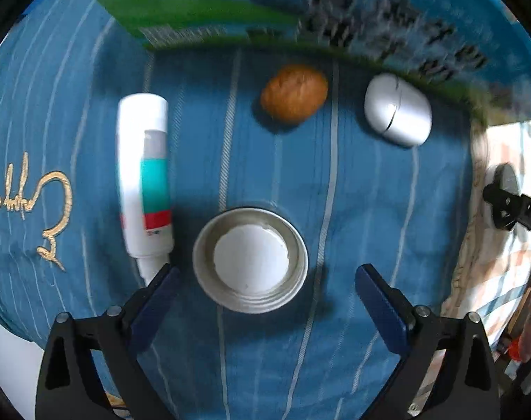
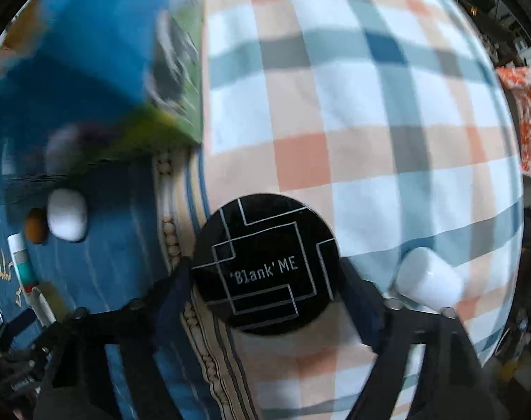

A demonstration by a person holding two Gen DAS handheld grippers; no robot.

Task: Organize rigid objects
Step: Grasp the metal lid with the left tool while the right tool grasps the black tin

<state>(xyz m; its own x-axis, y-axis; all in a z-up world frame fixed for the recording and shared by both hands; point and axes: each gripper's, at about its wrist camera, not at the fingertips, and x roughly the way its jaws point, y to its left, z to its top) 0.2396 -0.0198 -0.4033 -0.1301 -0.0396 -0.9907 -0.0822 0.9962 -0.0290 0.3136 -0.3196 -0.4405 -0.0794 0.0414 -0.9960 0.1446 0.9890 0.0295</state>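
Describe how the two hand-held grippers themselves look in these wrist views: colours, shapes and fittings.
The left hand-held gripper has black angular arms with triangular cut-outs and round silver screw heads, ending in flat dark-blue pads. The right hand-held gripper is the same build: black arms, small screws, dark-blue pads, though blur and shadow hide detail. No cables, sleeves or readable markings show on either.

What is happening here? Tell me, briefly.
A person holds a gripper in each hand and is sorting small items. The left gripper points down over a round lid on the blue cloth, its jaws open on either side of the lid without touching it. A tube, a brown nut-like thing and a white oval case lie nearby. The right gripper has its jaws against both sides of a black disc on the plaid blanket.
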